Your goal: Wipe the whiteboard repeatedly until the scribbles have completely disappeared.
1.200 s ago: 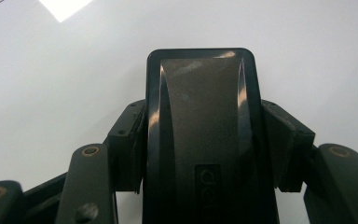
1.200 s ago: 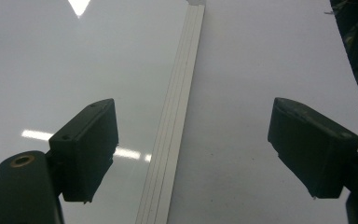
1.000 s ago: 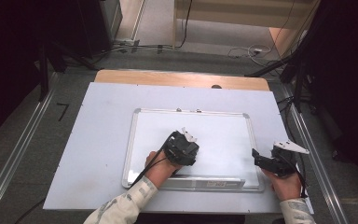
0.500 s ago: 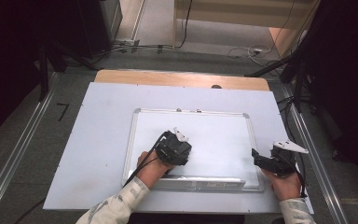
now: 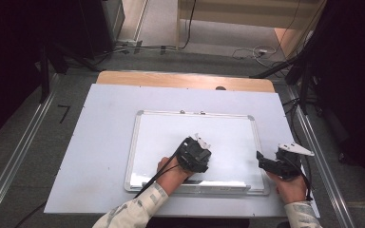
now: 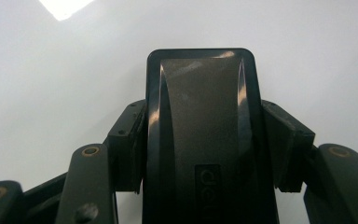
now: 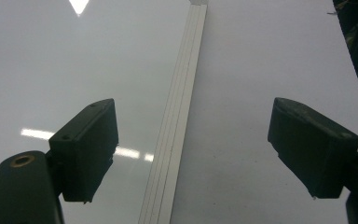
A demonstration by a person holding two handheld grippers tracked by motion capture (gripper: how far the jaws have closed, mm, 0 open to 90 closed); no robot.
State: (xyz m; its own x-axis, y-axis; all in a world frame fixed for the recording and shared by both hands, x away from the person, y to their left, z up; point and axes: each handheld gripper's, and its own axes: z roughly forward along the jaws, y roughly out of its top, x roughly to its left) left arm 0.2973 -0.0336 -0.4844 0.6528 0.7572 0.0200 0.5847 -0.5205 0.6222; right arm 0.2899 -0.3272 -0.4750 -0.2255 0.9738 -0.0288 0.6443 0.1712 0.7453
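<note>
on the white table, in the high view, we list one whiteboard with a silver frame, lying flat and roughly centred toward the near edge, its surface blank.

item, left gripper: we see it over the whiteboard's lower middle, held in the person's left hand, a patterned sleeve behind it and a cable trailing back across the frame. in the left gripper view the left gripper has its two black jaws clamped on the sides of a black eraser, a rounded block with a brand mark moulded near its base; the pads press on both flanks. the eraser points at the white board surface; whether its far face touches the board we cannot tell.

item, right gripper: we see it at the whiteboard's right edge, held in the person's right hand, a grey three-cornered plate on top. in the right gripper view the right gripper has its jaws wide apart with nothing between the pads; the board's silver frame strip runs up between them, whiteboard on one side and table on the other.

item, surroundings: a strip of wooden tabletop at the far edge of the white table, grey floor with cables beyond.
</note>
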